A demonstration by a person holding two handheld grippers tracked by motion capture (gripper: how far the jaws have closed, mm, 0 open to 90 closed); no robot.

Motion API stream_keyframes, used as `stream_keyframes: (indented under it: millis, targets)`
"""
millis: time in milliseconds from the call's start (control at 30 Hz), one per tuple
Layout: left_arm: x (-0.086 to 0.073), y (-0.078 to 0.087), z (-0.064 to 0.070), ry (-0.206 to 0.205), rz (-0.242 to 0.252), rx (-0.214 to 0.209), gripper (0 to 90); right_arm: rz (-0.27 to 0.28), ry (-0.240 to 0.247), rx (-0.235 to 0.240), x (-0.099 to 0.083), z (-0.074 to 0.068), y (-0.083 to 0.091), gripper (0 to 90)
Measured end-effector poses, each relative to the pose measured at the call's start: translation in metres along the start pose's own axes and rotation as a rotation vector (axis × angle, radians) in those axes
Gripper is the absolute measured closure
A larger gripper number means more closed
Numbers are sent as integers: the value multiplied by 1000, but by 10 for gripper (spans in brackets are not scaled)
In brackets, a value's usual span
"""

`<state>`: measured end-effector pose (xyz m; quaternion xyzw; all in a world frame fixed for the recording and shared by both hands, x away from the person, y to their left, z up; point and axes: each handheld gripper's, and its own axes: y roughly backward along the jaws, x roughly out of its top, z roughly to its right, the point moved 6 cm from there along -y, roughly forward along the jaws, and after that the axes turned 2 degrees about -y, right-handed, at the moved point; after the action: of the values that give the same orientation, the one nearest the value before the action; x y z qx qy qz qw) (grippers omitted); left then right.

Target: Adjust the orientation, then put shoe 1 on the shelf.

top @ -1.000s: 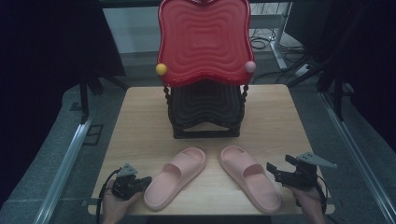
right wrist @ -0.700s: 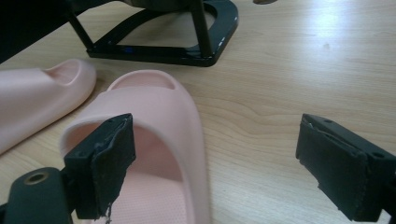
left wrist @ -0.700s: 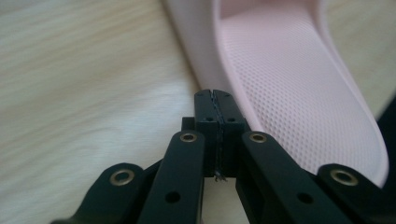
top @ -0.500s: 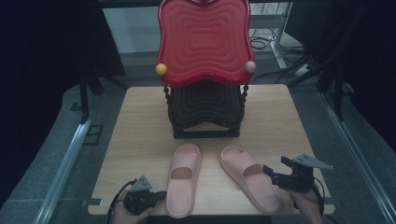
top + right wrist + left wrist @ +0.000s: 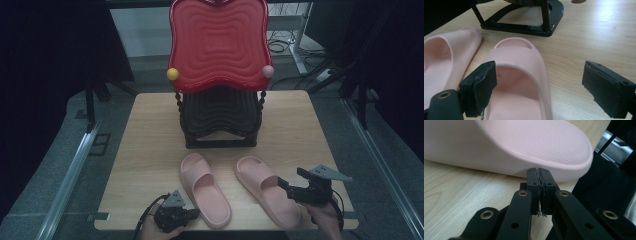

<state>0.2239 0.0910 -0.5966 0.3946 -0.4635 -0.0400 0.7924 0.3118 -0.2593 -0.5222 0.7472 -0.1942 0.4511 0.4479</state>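
Left gripper [image 5: 540,173] closed, jaws pressed flat together with nothing between them, tips just at the heel edge of the left pink slipper [image 5: 524,147], touching or nearly so; cannot tell which. Seen from the high view, left gripper [image 5: 196,214] low at the near edge of the bench [image 5: 150,150], held in the left hand [image 5: 152,230], pointing right toward the heel side of that left pink slipper [image 5: 205,190].

Right gripper [image 5: 541,92] wide open, one jaw hanging over the right pink slipper [image 5: 520,82] near its strap, the other out over bare bench [image 5: 586,32] to the side; nothing gripped. In the high view, right gripper [image 5: 283,185] held by the right hand [image 5: 325,217] at the near right of the bench, tips reaching in at the outer side of the right pink slipper [image 5: 267,195], about mid-length.

Both slippers flat on the bench, soles down, toes pointing away from the person, lying side by side but apart, heels angled toward the near right. Beyond them, mid-bench, a black stand [image 5: 220,117] with a red wavy panel [image 5: 217,42] rising tilted above it, a yellow ball [image 5: 172,74] at its left lower corner and a pink ball [image 5: 268,71] at its right. Base of the black stand [image 5: 524,26] just past the slipper toes in the right gripper view.
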Motion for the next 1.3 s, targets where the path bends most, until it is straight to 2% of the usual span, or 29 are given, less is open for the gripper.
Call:
stream_keyframes:
  millis: [133, 200, 267, 300, 433, 500, 567, 667, 833, 933, 967, 1000, 1033, 1100, 1300]
  targets:
    - [2, 1, 0, 3, 19, 13, 854, 5, -9, -8, 1, 2, 1, 123]
    - [4, 9, -5, 17, 53, 33, 819, 7, -11, -12, 1, 3, 2, 123]
    - [9, 21, -12, 29, 100, 54, 730, 7, -12, -15, 0, 2, 3, 123]
    - [13, 27, -16, 35, 127, 67, 730, 7, -12, -15, 0, 2, 3, 123]
    - [40, 53, -34, 61, 253, 163, 554, 4, 0, -3, 0, -3, 1, 123]
    - [52, 62, -42, 75, 297, 202, 484, 0, 8, 8, 0, -6, 0, 124]
    - [66, 69, -49, 81, 345, 230, 422, -4, 19, 20, -1, -12, -1, 130]
    - [79, 76, -56, 96, 391, 249, 402, -2, 28, 26, -1, -16, 0, 144]
    - [78, 81, -66, 126, 411, 275, 349, 16, 59, 38, 5, -30, 4, 193]
    - [72, 82, -70, 140, 411, 284, 328, 21, 87, 65, 7, -46, 2, 233]
    - [71, 82, -70, 139, 409, 287, 328, 17, 107, 79, 8, -58, -3, 258]
    - [70, 82, -71, 140, 408, 290, 328, 11, 116, 89, 8, -64, -6, 273]
    - [69, 83, -71, 139, 412, 290, 328, 11, 116, 89, 8, -64, -6, 273]
    - [68, 83, -70, 135, 417, 292, 330, -3, 146, 100, 7, -76, -13, 308]
    - [66, 87, -70, 140, 425, 276, 325, -45, 162, 157, 6, -110, -44, 389]
